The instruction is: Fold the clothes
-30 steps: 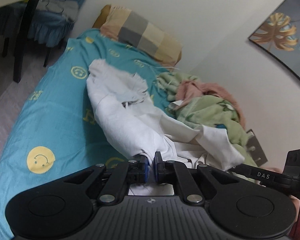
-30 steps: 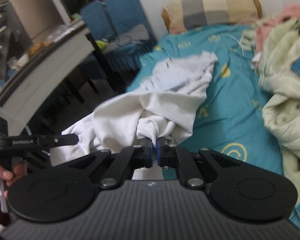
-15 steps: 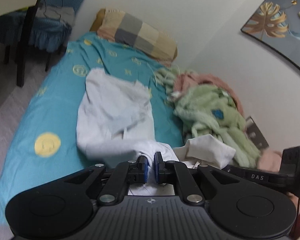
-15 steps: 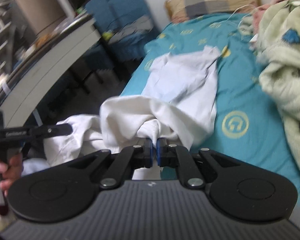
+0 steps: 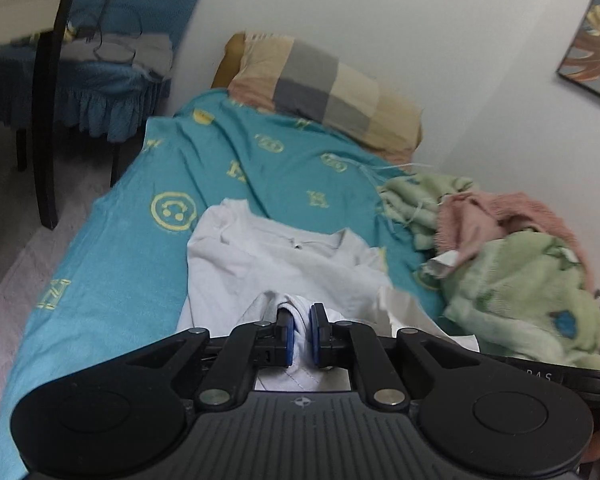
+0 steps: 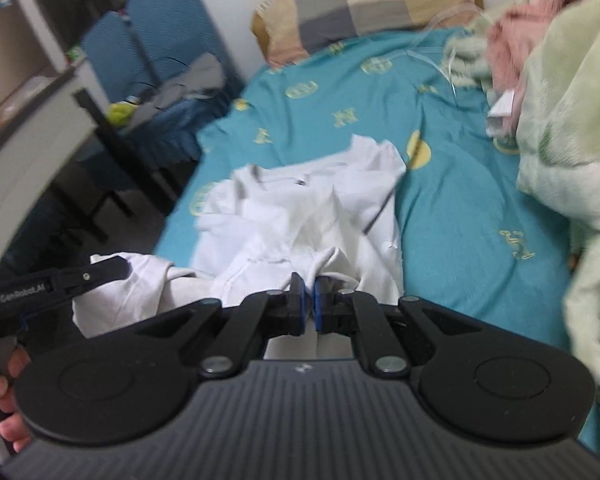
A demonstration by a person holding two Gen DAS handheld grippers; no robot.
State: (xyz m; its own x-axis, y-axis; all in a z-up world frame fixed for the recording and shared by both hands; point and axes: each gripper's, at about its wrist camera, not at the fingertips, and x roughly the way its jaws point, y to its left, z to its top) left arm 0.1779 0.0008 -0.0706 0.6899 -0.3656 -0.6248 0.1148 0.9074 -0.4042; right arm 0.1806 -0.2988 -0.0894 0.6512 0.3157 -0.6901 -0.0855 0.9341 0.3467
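**White shirt spread on teal bed**

Teal cotton bedsheet (image 5: 112, 280) with yellow prints carries a soft, wrinkled white shirt (image 5: 268, 256) at frame centre. Left hand-held gripper (image 5: 299, 334) and right hand-held gripper (image 6: 307, 306) each pinch its bunched near hem. Fuzzy green blanket (image 5: 532, 292) heaps at right.

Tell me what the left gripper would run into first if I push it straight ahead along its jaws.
The left gripper is already shut on the white shirt, so it would likely just shove that shirt's spread body across the teal bedsheet. Farther along lies the plaid pillow, though depth is unclear.
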